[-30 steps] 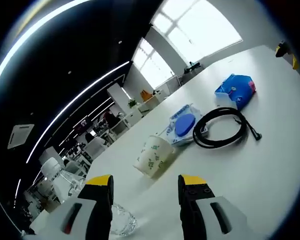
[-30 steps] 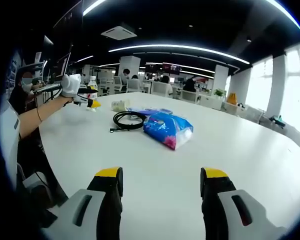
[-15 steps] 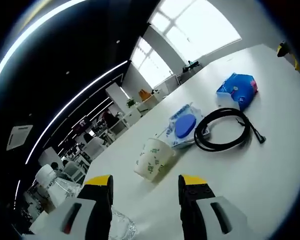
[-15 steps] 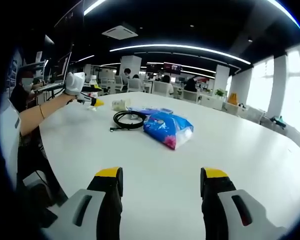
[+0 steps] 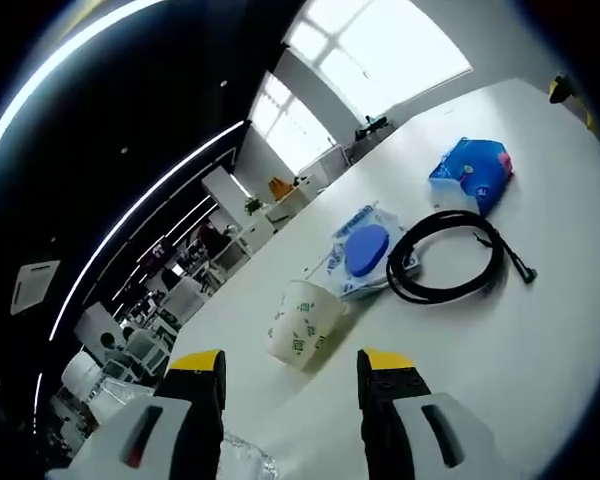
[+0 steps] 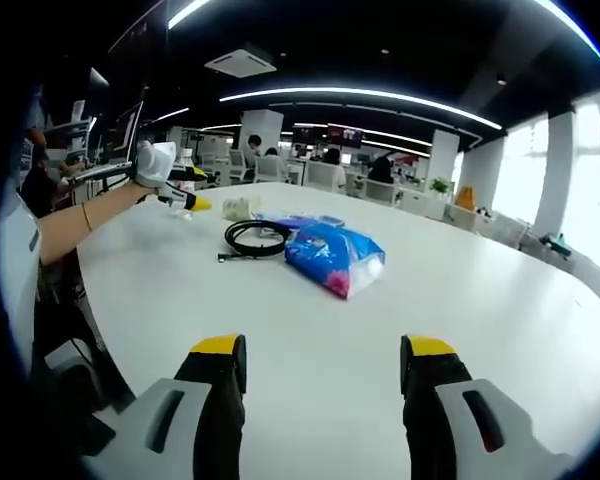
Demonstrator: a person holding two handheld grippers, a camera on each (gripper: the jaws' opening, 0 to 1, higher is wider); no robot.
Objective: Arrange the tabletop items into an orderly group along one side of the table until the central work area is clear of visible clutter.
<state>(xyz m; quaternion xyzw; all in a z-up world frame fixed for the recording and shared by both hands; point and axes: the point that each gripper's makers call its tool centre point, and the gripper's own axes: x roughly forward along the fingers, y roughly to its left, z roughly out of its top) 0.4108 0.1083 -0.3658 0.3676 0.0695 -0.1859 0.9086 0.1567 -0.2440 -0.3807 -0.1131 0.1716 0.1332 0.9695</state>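
On the white table [image 5: 500, 340], my left gripper [image 5: 290, 378] is open with nothing between its jaws. Just beyond it lies a tilted paper cup [image 5: 302, 324]. Behind the cup are a wipes pack with a blue lid [image 5: 365, 250], a coiled black cable [image 5: 450, 265] and a blue tissue pack [image 5: 472, 172]. My right gripper [image 6: 325, 356] is open above bare table, well short of the blue tissue pack [image 6: 335, 258]. Past that pack sit the cable [image 6: 258, 238], the wipes pack [image 6: 302, 220] and the cup [image 6: 238, 209]. The left gripper [image 6: 193, 203] shows at far left in a person's hand.
A clear glass object [image 5: 245, 458] lies low between the left jaws. A yellow tip of the right gripper [image 5: 560, 90] shows at the far table edge. A person's arm [image 6: 80, 225] reaches over the left table edge. Office desks and chairs stand beyond the table.
The left gripper has crept a little toward the cup, and its view has shifted slightly. The right gripper has stayed put. No item has moved.
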